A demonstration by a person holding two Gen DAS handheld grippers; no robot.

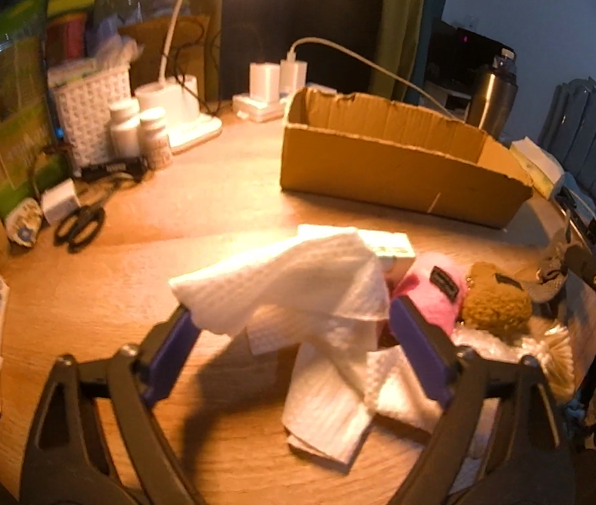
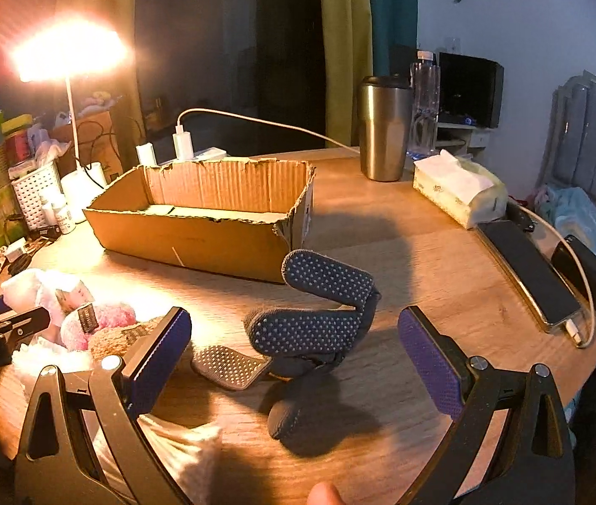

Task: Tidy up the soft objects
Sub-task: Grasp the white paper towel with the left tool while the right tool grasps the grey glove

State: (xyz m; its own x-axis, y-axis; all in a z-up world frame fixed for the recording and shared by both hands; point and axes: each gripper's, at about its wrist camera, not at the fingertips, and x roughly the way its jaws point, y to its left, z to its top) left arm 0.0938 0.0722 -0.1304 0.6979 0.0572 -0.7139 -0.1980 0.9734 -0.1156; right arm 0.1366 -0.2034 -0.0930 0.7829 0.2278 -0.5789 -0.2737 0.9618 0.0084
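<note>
A white waffle-weave cloth lies crumpled on the wooden table between the fingers of my left gripper. One corner is draped over the left fingertip, and the jaws stand open around it. Right of the cloth lie a pink fluffy sock and a brown fuzzy one. My right gripper is open around a dark grey dotted glove, with both pads clear of it. An open cardboard box stands behind, apparently empty.
A lit desk lamp, white basket, pill bottles and scissors crowd the back left. A steel tumbler, tissue pack, phones and charging cable line the right edge. A fingertip shows at the bottom.
</note>
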